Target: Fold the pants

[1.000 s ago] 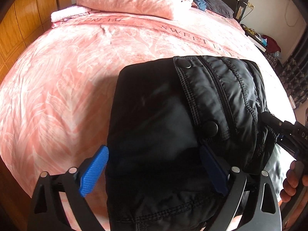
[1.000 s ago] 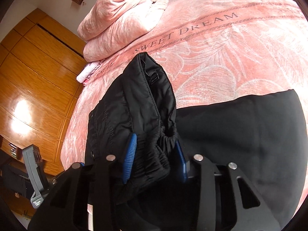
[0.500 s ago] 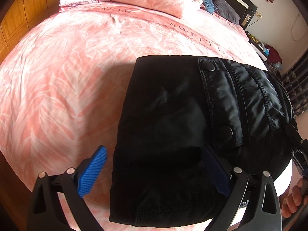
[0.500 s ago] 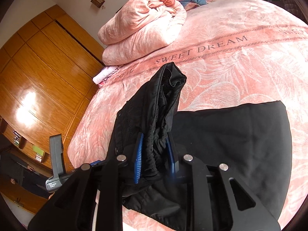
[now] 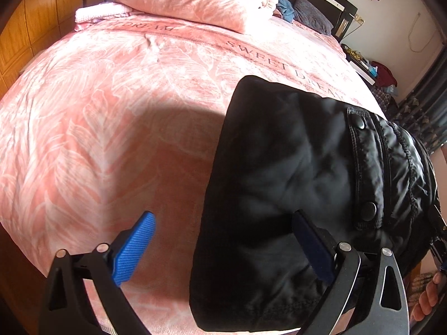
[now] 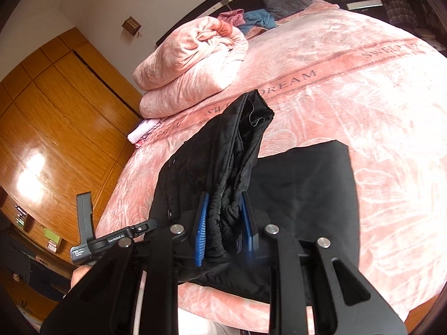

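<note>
R gripper: blue pads pinched in on the bunched elastic waistband of the black pants, firm hold, fabric lifted into a peak above the bed. L gripper: jaws wide apart, nothing clamped; one pad over bare bedspread, other resting by the pants' top layer, so no grip.

Pants sit at the bed's near edge, lower part lying flat, upper part w/ snap buttons and stitched placket raised by R.

Handling, my read: padded, shiny shell, soft and floppy, prob. slippery, fairly light but bulky. Layers likely slide on each other. Best hold = waistband elastic or seams/hem corners, where cloth is thick; smooth mid-panel would slip out.

Around: person's fingers at far-right edge of L view. Mid-bed open, "SWEET DREAM" band across. Far side: folded pink quilt, small folded towel at bed's edge by wooden wardrobe, grey pillow at headboard. Nothing blocks the fold zone.
</note>
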A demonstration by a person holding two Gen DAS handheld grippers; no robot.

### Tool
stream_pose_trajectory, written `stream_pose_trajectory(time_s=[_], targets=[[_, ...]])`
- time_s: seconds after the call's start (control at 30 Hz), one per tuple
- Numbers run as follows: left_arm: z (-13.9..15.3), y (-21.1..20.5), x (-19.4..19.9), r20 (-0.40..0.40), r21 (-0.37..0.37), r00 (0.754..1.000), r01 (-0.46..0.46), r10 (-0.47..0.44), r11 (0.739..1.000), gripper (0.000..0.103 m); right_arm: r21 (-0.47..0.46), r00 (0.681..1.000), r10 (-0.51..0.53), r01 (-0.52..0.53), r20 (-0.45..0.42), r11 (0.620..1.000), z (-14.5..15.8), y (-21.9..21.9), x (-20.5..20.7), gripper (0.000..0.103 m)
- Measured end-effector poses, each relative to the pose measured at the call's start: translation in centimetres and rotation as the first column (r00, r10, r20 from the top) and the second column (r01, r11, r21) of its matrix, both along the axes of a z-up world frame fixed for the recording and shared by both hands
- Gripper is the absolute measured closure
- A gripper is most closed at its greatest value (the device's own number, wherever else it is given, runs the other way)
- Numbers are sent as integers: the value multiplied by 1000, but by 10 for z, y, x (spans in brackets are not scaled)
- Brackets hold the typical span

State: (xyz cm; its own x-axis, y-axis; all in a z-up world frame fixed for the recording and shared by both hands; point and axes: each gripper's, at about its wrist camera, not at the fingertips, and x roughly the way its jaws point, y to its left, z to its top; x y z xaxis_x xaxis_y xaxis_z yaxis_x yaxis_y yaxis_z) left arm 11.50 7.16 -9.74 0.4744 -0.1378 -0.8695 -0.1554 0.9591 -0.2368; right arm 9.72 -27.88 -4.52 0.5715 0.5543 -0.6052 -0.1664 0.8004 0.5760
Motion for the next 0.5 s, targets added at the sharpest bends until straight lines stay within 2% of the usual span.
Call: stream_pose_trajectory(time_s=[0.3, 0.43, 0.5], targets=[[-1, -33, 7, -9, 25, 997, 77, -77, 997, 4, 28, 995, -90, 91, -38, 995, -14, -51, -4, 82], [-1, -45, 8, -9, 44, 994, 109, -108, 993, 4, -42, 990, -80, 75, -118, 996, -39, -53, -2, 80], [-3, -50, 9, -13, 57, 993, 118, -117, 991, 4, -114, 983, -86, 68, -160, 991, -55, -50, -1, 74]])
